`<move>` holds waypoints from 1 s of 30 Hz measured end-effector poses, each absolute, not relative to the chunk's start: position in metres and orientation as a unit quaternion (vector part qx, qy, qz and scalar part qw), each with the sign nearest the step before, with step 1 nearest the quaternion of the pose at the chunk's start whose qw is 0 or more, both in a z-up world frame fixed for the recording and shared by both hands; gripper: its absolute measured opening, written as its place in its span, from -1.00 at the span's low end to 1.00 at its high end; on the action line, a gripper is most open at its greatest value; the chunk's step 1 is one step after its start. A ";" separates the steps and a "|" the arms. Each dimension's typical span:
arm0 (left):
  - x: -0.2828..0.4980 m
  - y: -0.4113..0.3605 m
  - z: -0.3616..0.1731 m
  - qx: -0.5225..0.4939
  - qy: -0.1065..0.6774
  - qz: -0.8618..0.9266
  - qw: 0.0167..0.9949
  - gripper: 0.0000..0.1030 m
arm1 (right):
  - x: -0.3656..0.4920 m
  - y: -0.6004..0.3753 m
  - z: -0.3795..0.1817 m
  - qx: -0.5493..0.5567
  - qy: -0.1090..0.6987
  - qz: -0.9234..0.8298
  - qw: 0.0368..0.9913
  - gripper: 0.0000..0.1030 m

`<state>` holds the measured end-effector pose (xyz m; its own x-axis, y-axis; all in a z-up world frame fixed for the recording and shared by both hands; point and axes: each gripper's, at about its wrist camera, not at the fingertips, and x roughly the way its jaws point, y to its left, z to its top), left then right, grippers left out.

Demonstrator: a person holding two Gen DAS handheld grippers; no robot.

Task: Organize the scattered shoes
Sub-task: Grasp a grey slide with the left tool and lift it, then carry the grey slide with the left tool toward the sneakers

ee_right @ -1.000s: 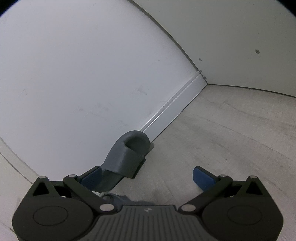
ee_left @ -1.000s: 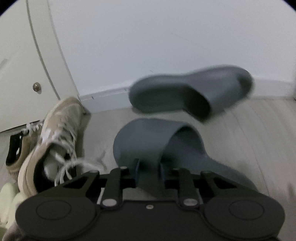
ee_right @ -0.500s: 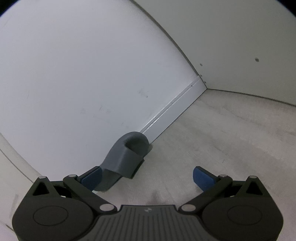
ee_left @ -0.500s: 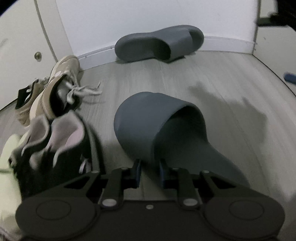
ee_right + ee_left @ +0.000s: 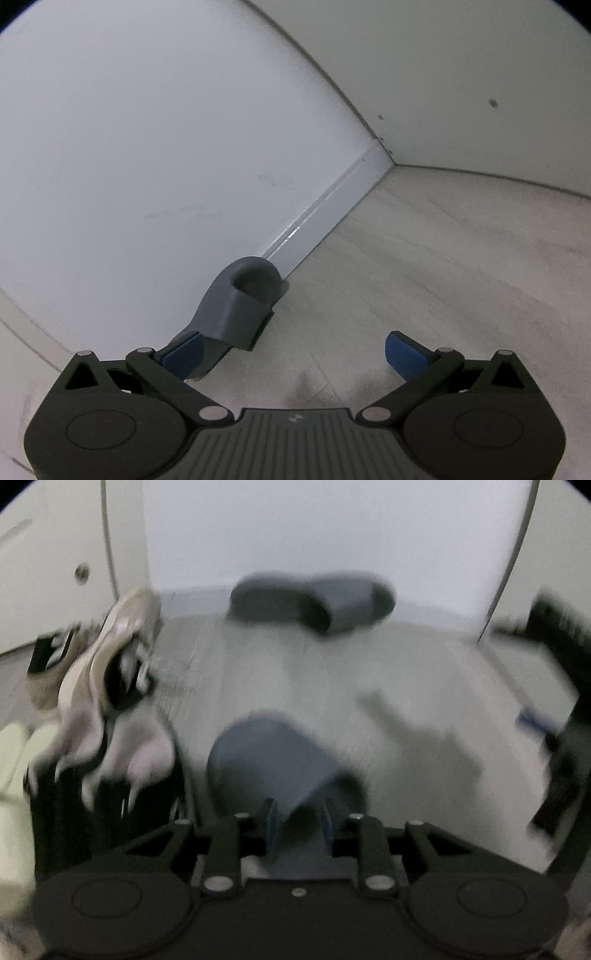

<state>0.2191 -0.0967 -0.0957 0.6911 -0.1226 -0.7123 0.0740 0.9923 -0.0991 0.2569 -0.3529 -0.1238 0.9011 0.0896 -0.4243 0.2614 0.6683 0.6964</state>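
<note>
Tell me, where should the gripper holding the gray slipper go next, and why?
Probably forward to the wall, to set its slipper beside the matching one. The left gripper is shut on the near gray slide, while the other gray slide already lies along the baseboard. The right gripper is open and holds nothing. This view is blurred, so I can't judge finer alignment.

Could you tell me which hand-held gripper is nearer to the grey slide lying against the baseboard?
Right. The right hand-held gripper sits open just beside that slide; the left hand-held gripper holds the other slide farther back.
</note>
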 end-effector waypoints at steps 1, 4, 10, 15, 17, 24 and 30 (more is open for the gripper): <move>0.230 -0.100 -0.090 -0.028 0.376 -0.057 0.924 -0.33 | 0.257 -0.354 -0.124 0.409 0.218 -0.049 0.885 1.00; 0.257 -0.109 -0.081 -0.017 0.356 -0.064 0.932 -0.30 | 0.255 -0.357 -0.124 0.416 0.214 -0.050 0.882 1.00; 0.335 -0.132 -0.082 -0.010 0.334 -0.095 0.938 -0.30 | 0.257 -0.364 -0.130 0.421 0.212 -0.053 0.881 1.00; 0.397 -0.153 -0.101 0.052 0.308 -0.124 0.942 -0.30 | 0.267 -0.364 -0.143 0.439 0.234 -0.058 0.866 1.00; 0.429 -0.158 -0.117 0.066 0.320 -0.136 0.935 -0.30 | 0.269 -0.361 -0.144 0.429 0.235 -0.059 0.870 1.00; 0.483 -0.153 -0.144 0.053 0.326 -0.158 0.931 -0.36 | 0.273 -0.363 -0.153 0.438 0.244 -0.060 0.863 1.00; 0.501 -0.159 -0.153 0.079 0.281 -0.193 0.937 -0.30 | 0.278 -0.353 -0.149 0.405 0.248 -0.049 0.879 1.00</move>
<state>0.5013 -0.1594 -0.1534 0.7683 -0.3167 -0.5562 0.4055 0.9132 0.0401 0.2778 -0.3533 -0.1490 0.8724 0.1144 -0.4751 0.2866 0.6677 0.6870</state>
